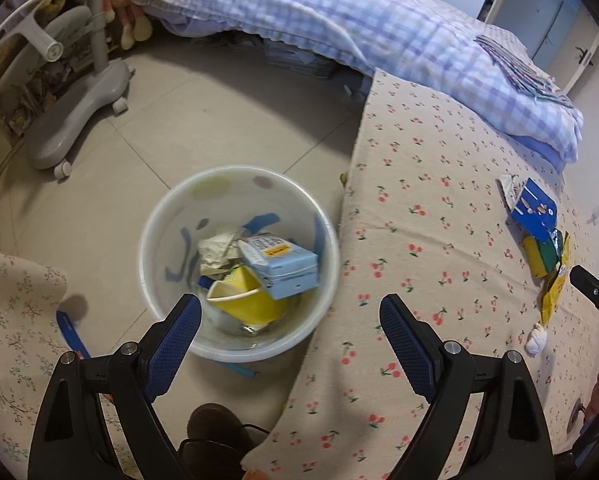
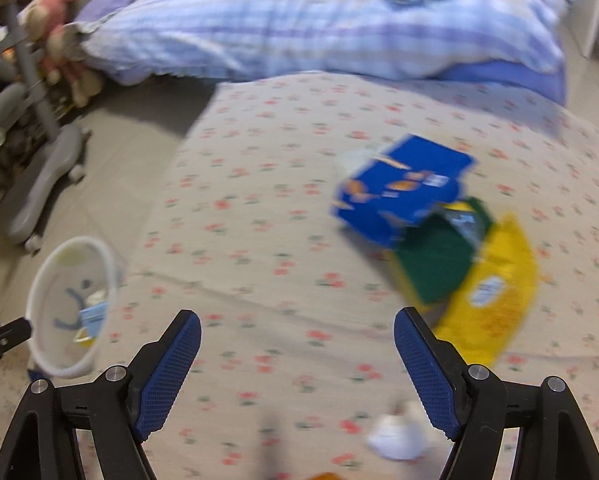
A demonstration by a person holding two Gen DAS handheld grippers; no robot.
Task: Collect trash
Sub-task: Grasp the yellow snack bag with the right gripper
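Right gripper (image 2: 297,364) fingers apart, empty; left gripper (image 1: 289,344) likewise, over bin (image 1: 147,236). Blue box (image 2: 403,192) (atop yellow wrapper (image 2: 495,292)) lies on cherry-print cloth (image 2: 259,200); we should straddle box edge, then close.

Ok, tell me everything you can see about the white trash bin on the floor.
The trash bin is a round, translucent white plastic bucket with faint coloured dots and blue markings on its wall. It stands upright and lidless on the tiled floor, right beside the edge of the cherry-print cover. Inside lie a light blue carton, a yellow paper cup on its side and crumpled paper. Neither hand-held gripper touches it.
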